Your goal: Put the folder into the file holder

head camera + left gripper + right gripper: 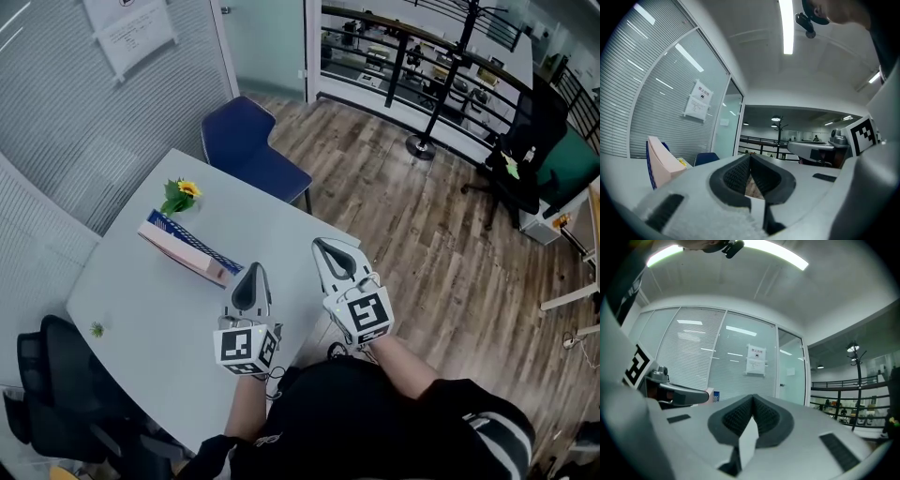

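A pink folder (183, 251) with a blue striped file holder (192, 239) along its far side sits on the white table (141, 309); I cannot tell whether the folder is inside the holder. The left gripper view shows the pink folder (663, 163) upright at the left. My left gripper (251, 274) hovers over the table's near right part, just right of the folder, jaws shut and empty (749, 157). My right gripper (324, 247) is held at the table's right edge, also shut with nothing in it (752, 400).
A small sunflower (181, 194) stands on the table behind the folder, and a green scrap (97, 329) lies near the left edge. A blue chair (248, 145) stands beyond the table, a black chair (56, 394) at its near left. To the right is wood floor with a coat stand (436, 94).
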Demonstrator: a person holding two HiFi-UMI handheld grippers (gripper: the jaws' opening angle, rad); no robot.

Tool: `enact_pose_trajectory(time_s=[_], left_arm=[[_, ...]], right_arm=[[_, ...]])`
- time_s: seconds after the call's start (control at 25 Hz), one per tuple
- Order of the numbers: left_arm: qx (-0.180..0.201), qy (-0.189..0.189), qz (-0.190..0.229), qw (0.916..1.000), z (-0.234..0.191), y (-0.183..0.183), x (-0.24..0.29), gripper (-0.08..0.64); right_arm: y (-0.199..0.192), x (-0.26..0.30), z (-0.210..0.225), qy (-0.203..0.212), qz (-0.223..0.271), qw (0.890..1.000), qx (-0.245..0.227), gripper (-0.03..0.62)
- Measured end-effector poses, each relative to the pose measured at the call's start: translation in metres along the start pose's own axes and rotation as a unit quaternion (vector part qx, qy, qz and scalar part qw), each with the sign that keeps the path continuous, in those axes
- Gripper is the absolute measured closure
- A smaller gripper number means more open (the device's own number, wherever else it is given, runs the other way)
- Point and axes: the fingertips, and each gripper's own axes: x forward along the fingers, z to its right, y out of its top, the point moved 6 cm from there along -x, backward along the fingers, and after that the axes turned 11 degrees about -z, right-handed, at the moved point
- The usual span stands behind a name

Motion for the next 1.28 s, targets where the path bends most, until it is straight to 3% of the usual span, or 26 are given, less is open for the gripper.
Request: enact_pose_trajectory(time_s=[1.28], left_arm=[[0.005,-0.006,0.0,1.0,-0.008,-0.001,0.003,0.563]], right_arm=[[-0.002,0.003,-0.006,0.003,-0.007,1.0,-0.014,0.589]])
